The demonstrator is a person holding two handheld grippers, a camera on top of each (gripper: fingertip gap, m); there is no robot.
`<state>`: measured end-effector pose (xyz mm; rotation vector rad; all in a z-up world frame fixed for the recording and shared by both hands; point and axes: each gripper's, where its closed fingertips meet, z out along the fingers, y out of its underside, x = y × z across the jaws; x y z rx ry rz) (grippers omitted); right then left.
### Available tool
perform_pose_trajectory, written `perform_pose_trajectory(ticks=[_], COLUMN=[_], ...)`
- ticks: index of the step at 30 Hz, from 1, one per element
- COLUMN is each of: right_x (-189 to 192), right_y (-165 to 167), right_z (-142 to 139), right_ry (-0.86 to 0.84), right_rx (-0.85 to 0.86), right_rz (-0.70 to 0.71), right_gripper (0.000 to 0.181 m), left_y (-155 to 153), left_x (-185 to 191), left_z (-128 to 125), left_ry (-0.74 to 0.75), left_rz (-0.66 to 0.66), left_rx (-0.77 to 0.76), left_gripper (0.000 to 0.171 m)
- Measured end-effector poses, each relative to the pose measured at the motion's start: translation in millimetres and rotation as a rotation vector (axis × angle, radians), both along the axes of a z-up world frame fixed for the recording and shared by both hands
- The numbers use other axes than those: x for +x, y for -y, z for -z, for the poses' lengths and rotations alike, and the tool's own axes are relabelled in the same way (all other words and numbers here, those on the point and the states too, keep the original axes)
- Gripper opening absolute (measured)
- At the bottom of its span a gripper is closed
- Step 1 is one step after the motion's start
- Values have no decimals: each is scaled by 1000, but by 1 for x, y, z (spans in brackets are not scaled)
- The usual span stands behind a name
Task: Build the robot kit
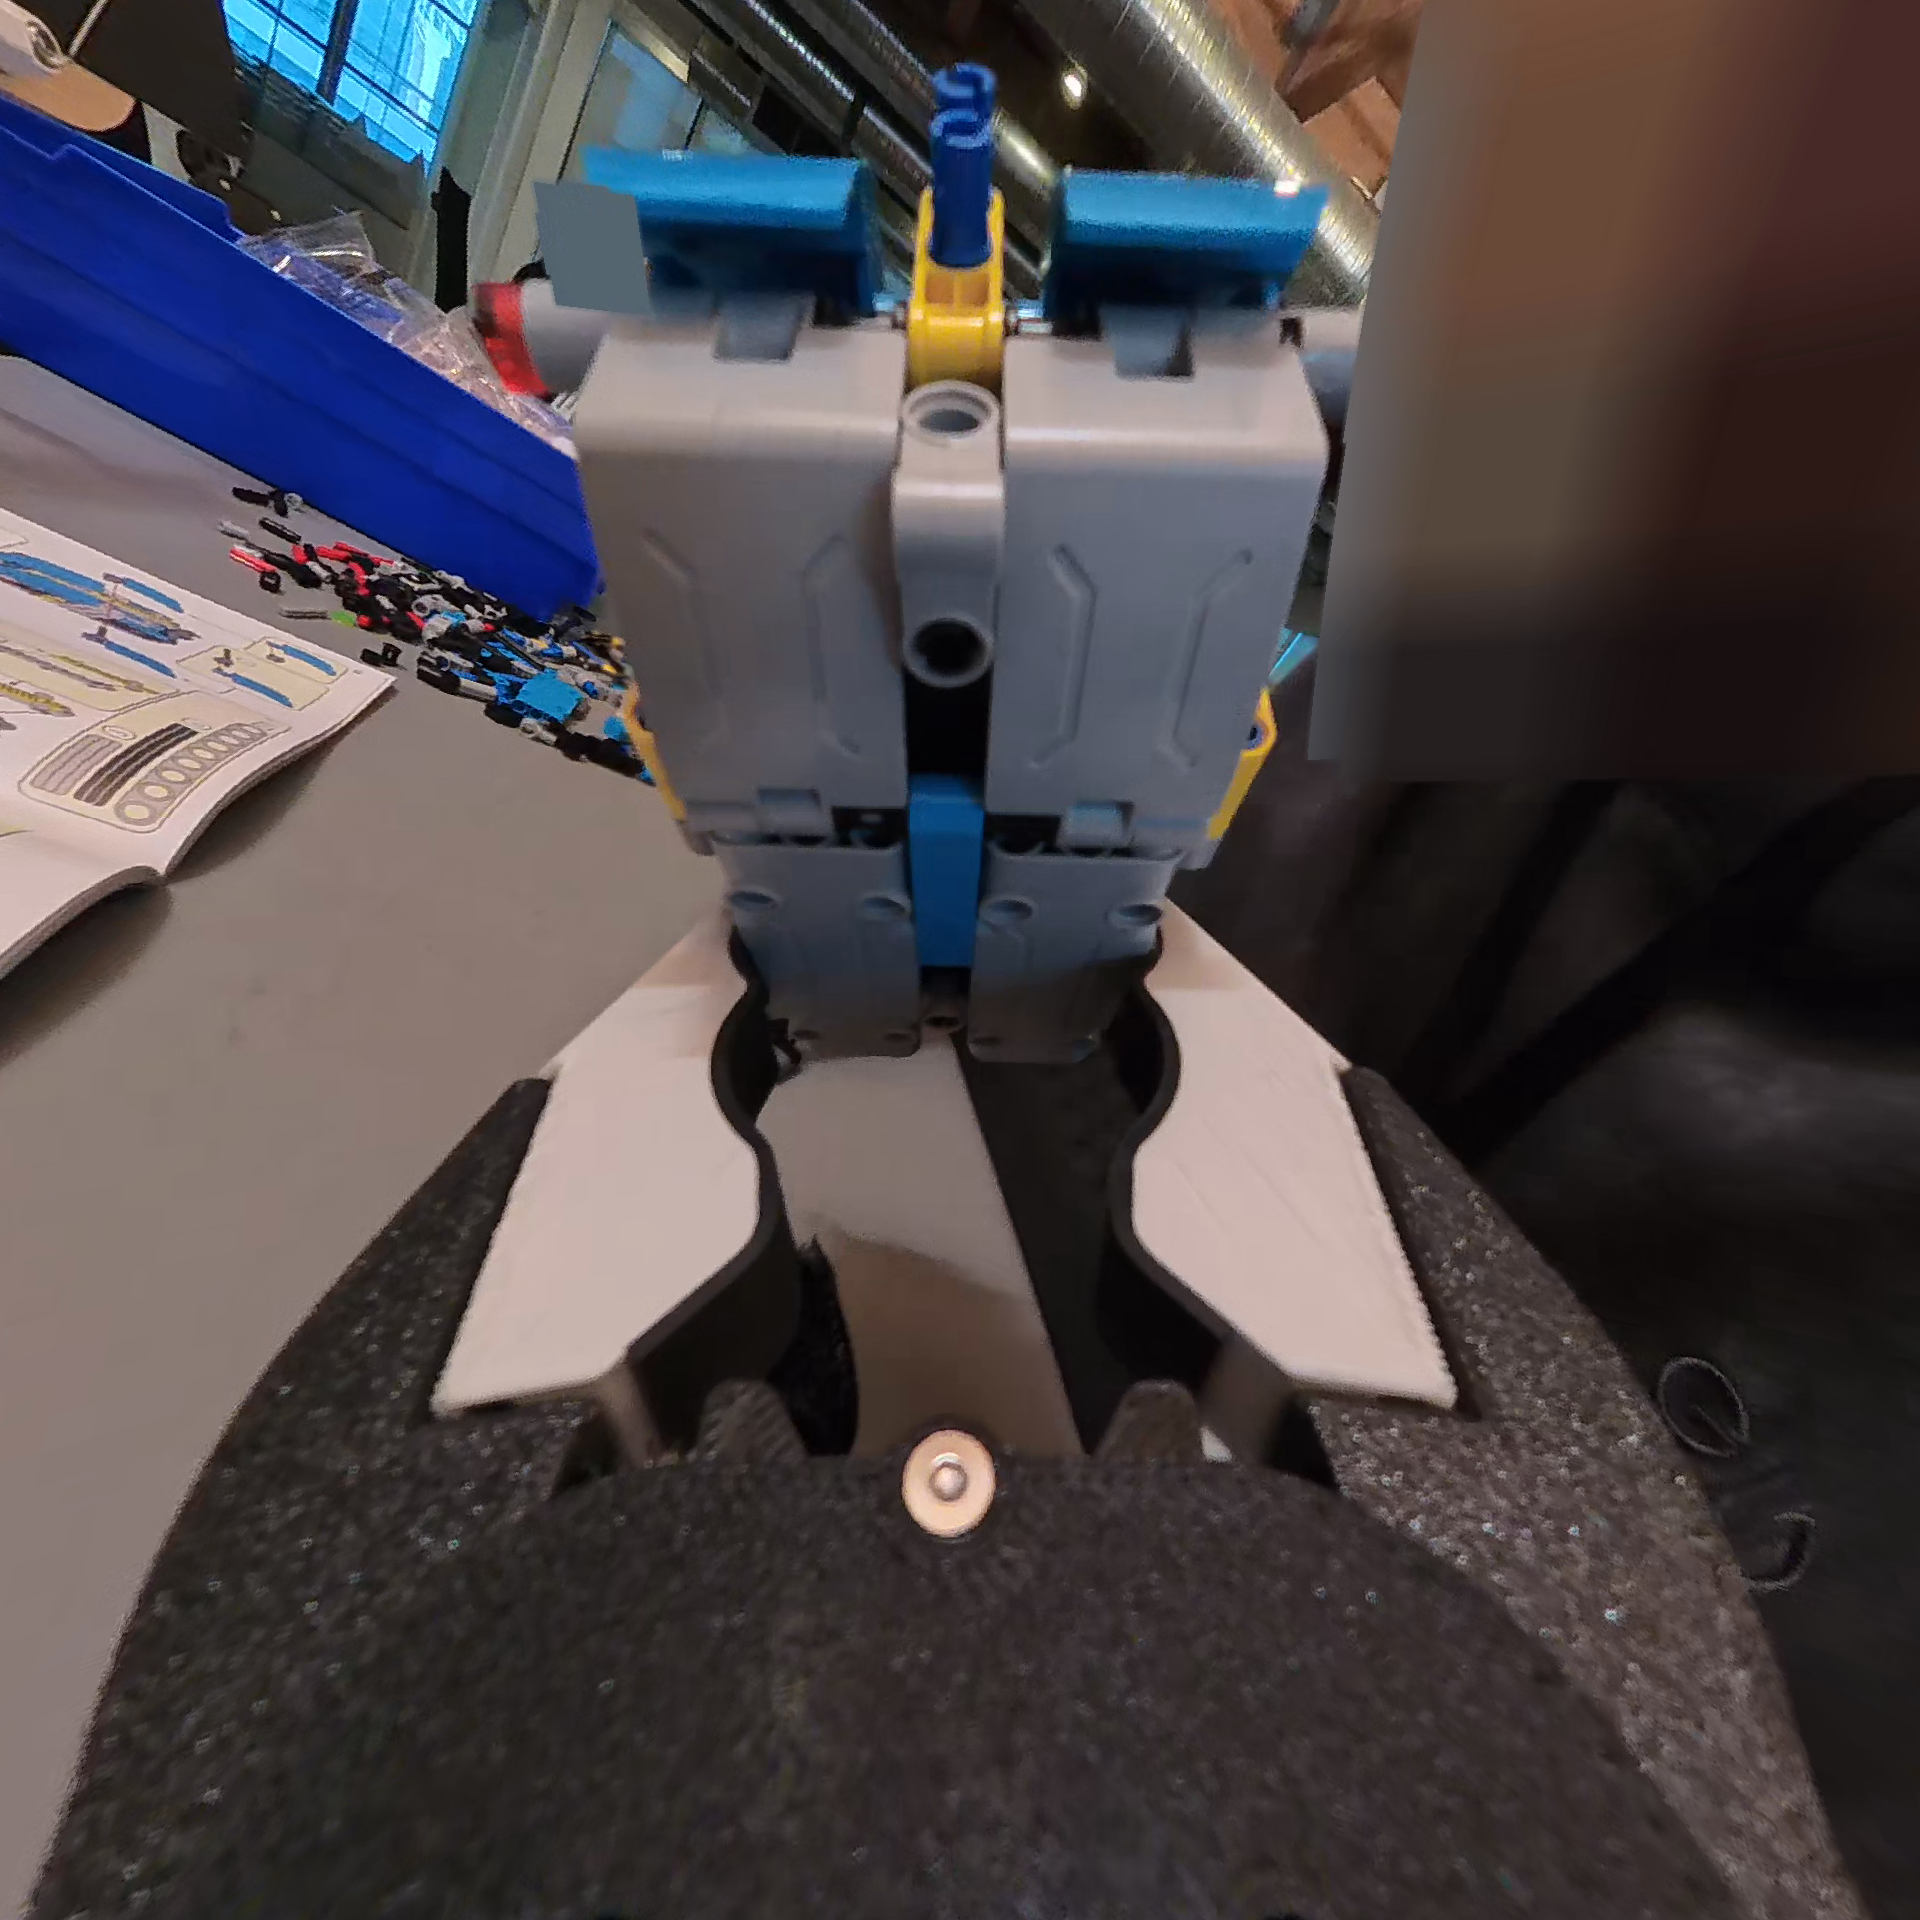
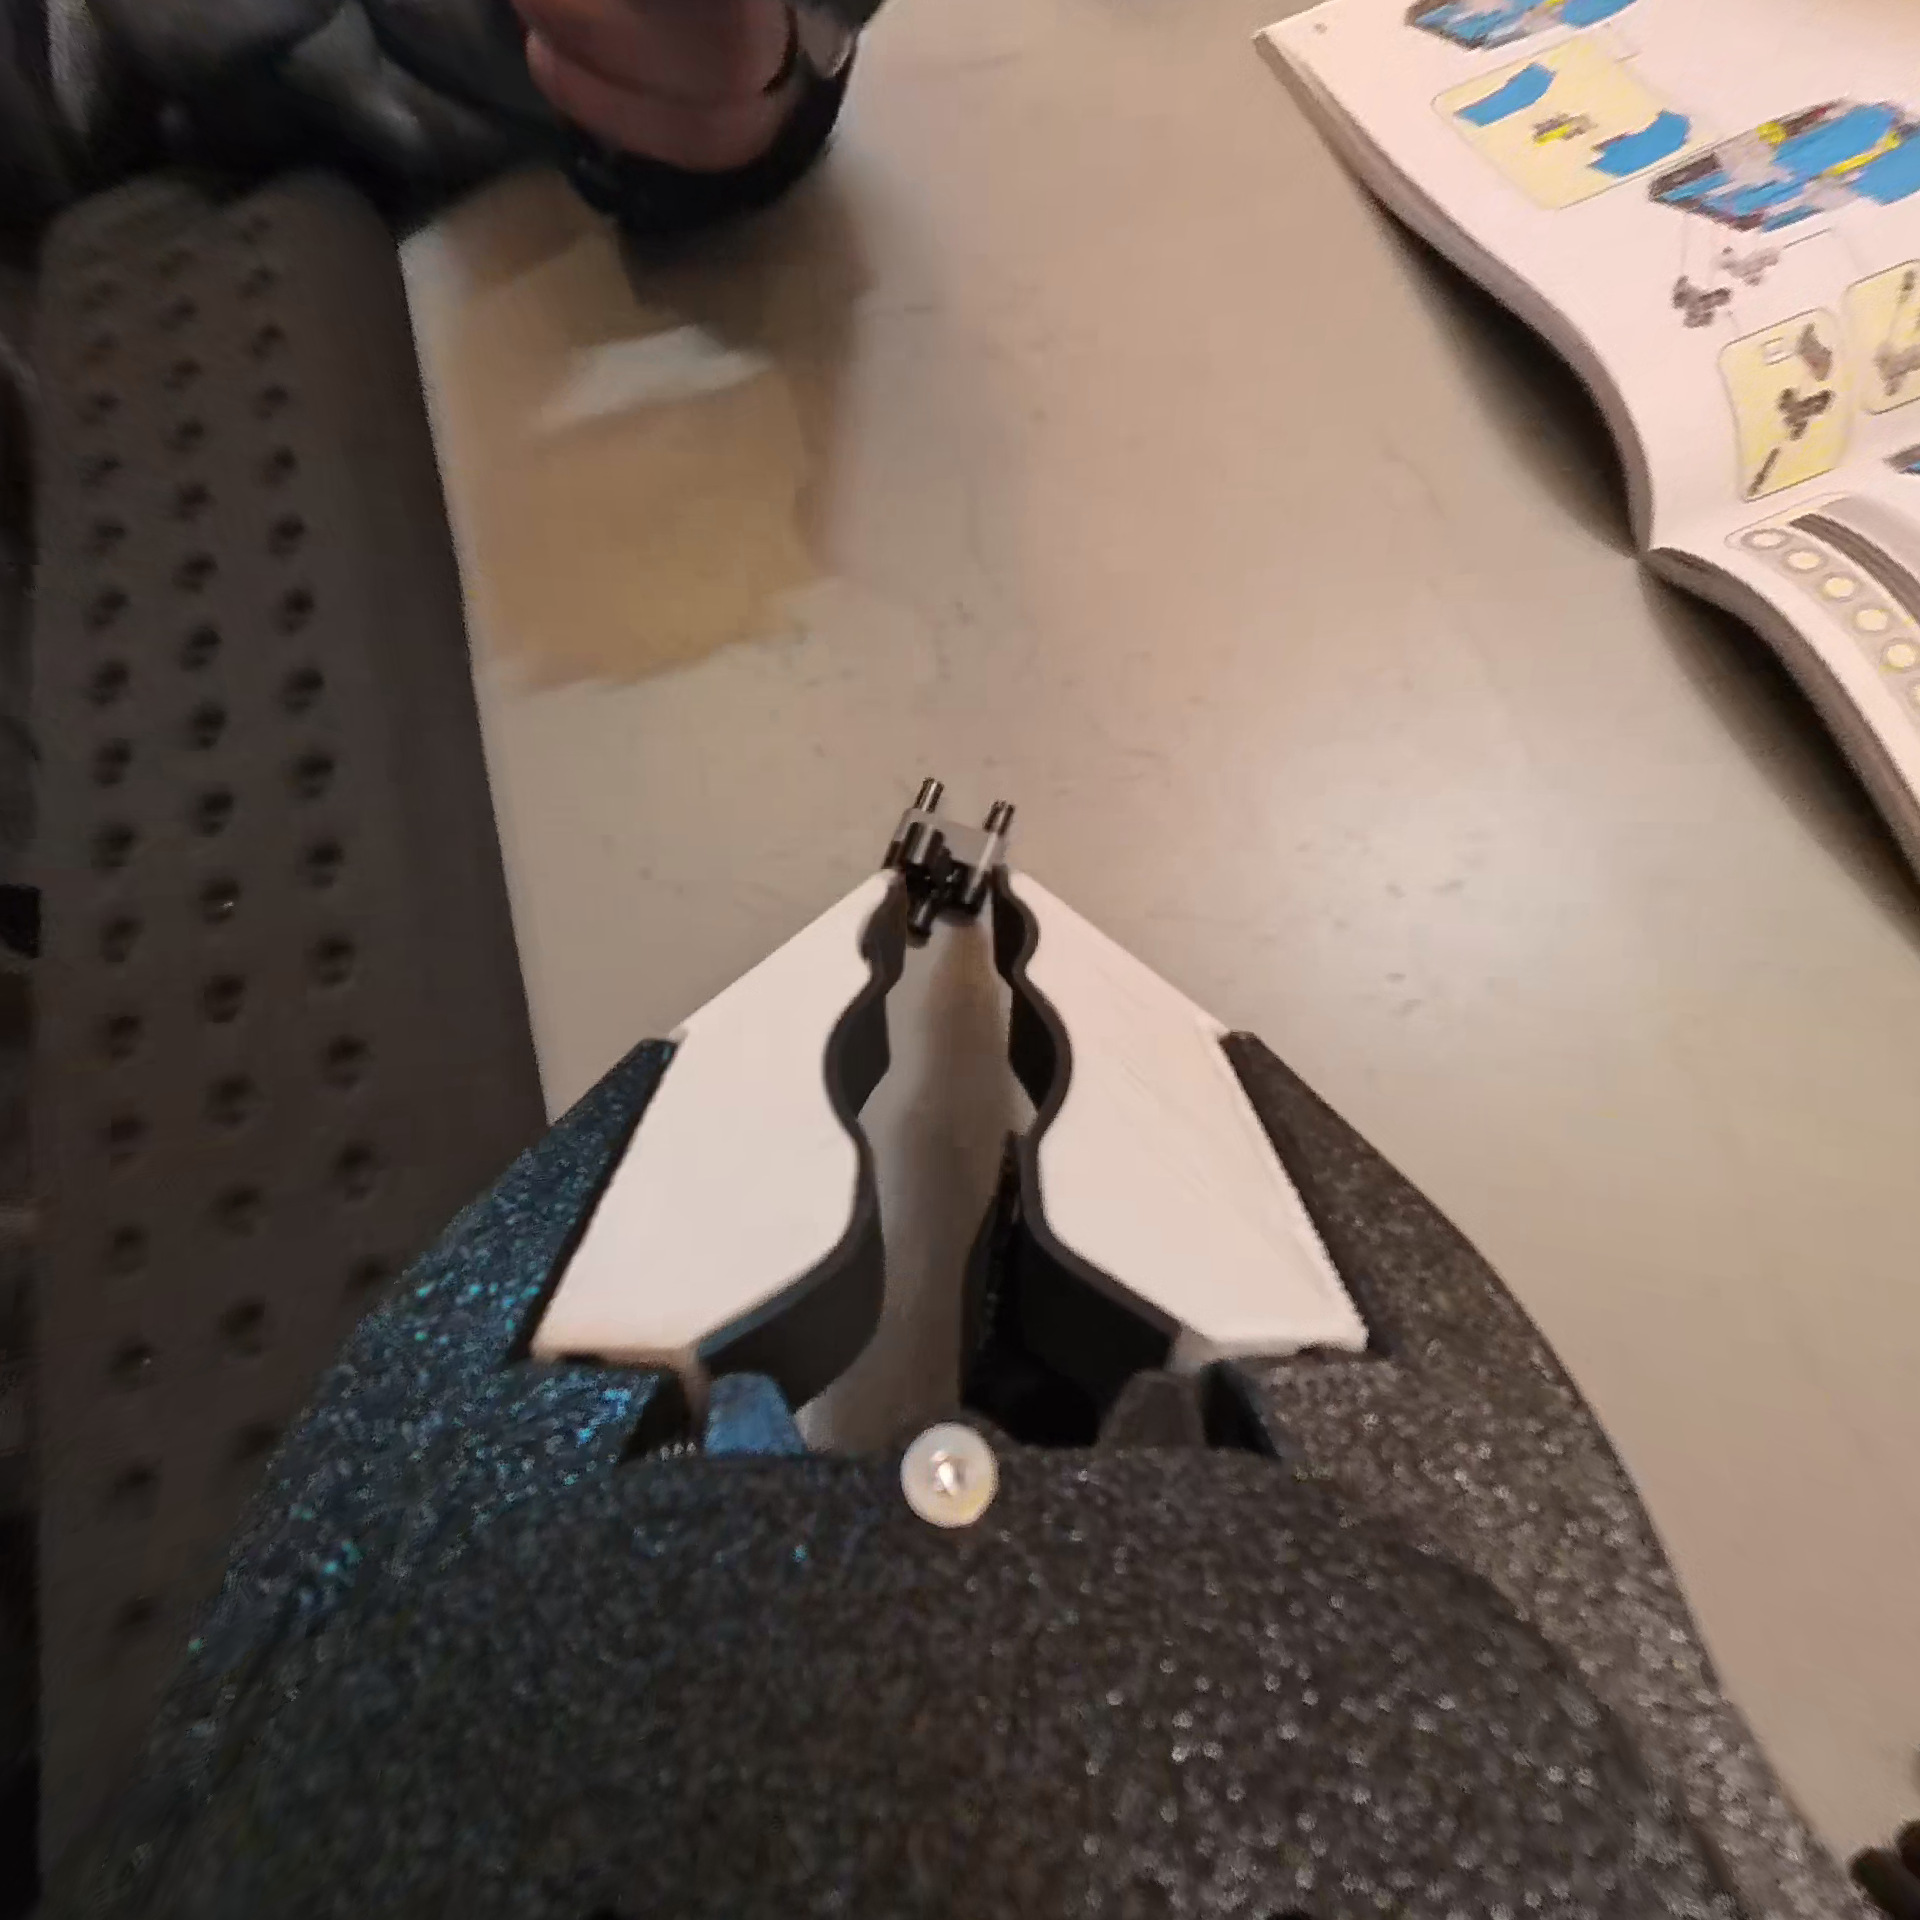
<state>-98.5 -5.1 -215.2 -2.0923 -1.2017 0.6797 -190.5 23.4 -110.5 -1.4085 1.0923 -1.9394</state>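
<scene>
My left gripper [image 1: 940,987] is shut on the lower end of a grey brick-built model [image 1: 945,582] and holds it up above the grey table [image 1: 343,1039]. The model has grey panels, blue parts on top, a yellow connector and a blue pin [image 1: 961,177] sticking up. My right gripper [image 2: 943,894] is shut on a small black connector piece with pins [image 2: 948,847], held above the table [image 2: 1195,675].
A pile of small loose parts [image 1: 468,634] lies by a blue bin [image 1: 260,343]. An open instruction booklet [image 1: 125,707] lies on the table, also in the right wrist view [image 2: 1714,343]. A perforated grey chair seat [image 2: 208,727] and a person's hand [image 2: 675,94] show at left. The gap from one gripper's tips to the other's is roughly 15 cm.
</scene>
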Motion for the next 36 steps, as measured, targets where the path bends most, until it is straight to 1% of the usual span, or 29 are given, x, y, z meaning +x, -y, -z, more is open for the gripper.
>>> perform_pose_trajectory(ticks=[3,6,8,10,11,13,16,17,18,20,21,22,23,27,30,32,34,36], right_x=[-3,-3,-4,-4,-3,-5,-12,-12,-9,-5,-3,-2,-2,-1,-5,-6,-5,-6], right_y=[-1,0,-2,-4,-7,-9,-12,-12,-11,5,13,15,15,2,-5,-9,-13,-11], right_z=[-4,6,6,5,3,-6,-36,-38,-32,-8,2,7,7,8,13,14,15,15], right_ry=[-20,36,31,21,20,-12,-132,-137,-113,-31,3,16,11,8,21,48,78,75], right_rx=[21,30,29,38,57,97,177,179,164,69,26,12,16,12,-10,29,74,75], right_rz=[-7,-12,-6,2,9,6,13,15,10,-68,-94,-89,-72,28,95,105,118,102], right_gripper=[14,14,13,0,0,0,0,0,0,1,12,26,35,48,42,39,30,23], left_y=[1,3,4,6,7,8,7,7,7,7,8,9,10,11,12,11,11,11], left_x=[-1,-3,-3,-3,-3,-2,-1,-1,-1,-1,-1,0,0,0,0,0,0,0], left_z=[-3,-6,-7,-7,-6,-5,-4,-3,-3,-2,-2,-1,-1,0,0,0,0,0], left_ry=[17,38,41,41,38,31,23,19,16,11,8,6,4,-3,-3,-2,-4,-5], left_rz=[10,23,30,32,34,31,28,26,26,28,29,31,34,40,41,41,41,41], left_rx=[-18,-35,-30,-16,-9,6,10,11,13,17,21,24,27,33,32,31,31,29], left_gripper=[65,65,66,65,65,65,66,66,66,65,65,66,66,66,65,65,65,65])
